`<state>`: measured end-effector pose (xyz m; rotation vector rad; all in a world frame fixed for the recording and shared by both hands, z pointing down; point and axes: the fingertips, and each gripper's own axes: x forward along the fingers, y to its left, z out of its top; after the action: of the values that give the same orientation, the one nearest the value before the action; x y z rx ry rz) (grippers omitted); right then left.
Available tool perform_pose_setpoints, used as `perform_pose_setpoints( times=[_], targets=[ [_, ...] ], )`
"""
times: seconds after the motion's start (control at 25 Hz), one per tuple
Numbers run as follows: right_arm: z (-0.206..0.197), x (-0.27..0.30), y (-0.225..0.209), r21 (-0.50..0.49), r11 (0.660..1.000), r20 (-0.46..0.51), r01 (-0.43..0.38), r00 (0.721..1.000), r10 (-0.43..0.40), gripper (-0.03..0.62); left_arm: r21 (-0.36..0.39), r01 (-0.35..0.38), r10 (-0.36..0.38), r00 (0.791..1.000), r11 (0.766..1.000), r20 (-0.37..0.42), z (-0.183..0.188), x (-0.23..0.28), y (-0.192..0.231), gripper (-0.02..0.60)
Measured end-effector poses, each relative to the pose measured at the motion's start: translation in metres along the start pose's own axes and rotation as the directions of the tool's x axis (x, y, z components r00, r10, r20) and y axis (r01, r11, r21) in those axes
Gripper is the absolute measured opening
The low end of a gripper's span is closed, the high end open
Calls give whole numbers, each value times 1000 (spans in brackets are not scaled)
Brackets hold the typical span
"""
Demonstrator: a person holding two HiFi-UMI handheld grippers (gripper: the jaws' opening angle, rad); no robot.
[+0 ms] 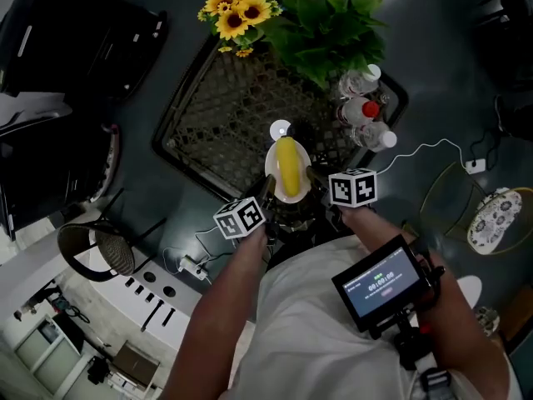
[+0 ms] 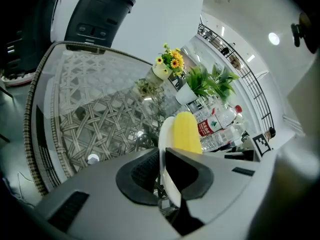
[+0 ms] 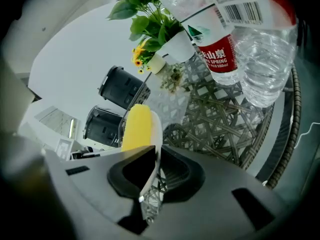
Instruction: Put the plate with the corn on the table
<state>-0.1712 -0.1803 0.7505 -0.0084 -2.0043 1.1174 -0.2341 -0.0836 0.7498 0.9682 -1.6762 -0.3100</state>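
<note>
You hold the oval white plate (image 1: pixel 272 167) by two opposite rims. The left tool (image 1: pixel 266 197) is clamped on one edge and the right tool (image 1: pixel 316 180) on the other, each pinching the thin rim between its dark pads. The plate hangs at the near edge of the glass-topped woven rattan counter (image 1: pixel 216 115); I cannot tell whether it touches the glass yet. The main risk is the smooth yellow corn cob (image 1: pixel 288 165). It lies loose along the plate, so a tilt, or one tool dropping ahead of the other, would likely roll it off. With only the rim gripped, an uneven squeeze could let the plate pivot or slip. If you let go this close to the edge, it may overhang. The clear plastic water bottles (image 1: pixel 366 111) stand near your right side, and a swing there could topple them. The plate carries just the one cob. The bottles are capped, and the white pots (image 2: pixel 161 71) behind hold yellow sunflowers (image 1: pixel 237 11) and a leafy green plant (image 1: pixel 325 23).
</note>
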Motion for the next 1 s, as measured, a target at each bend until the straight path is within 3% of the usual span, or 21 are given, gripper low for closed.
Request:
perform_pose_setpoints(
  times=[0.56,0.76,1.0],
  targets=[
    [32,30,-21,-39,996,21,80,997,-80,41,48,-63,64,998,997,-10,34,39,14,44],
    [39,37,-26,-44,992,31,117,993,-116,41,28,-100,101,995,995,-18,38,48,19,44],
    [41,42,-26,-135,976,14,170,985,-169,41,50,-158,159,987,986,-32,40,53,21,44]
  ],
)
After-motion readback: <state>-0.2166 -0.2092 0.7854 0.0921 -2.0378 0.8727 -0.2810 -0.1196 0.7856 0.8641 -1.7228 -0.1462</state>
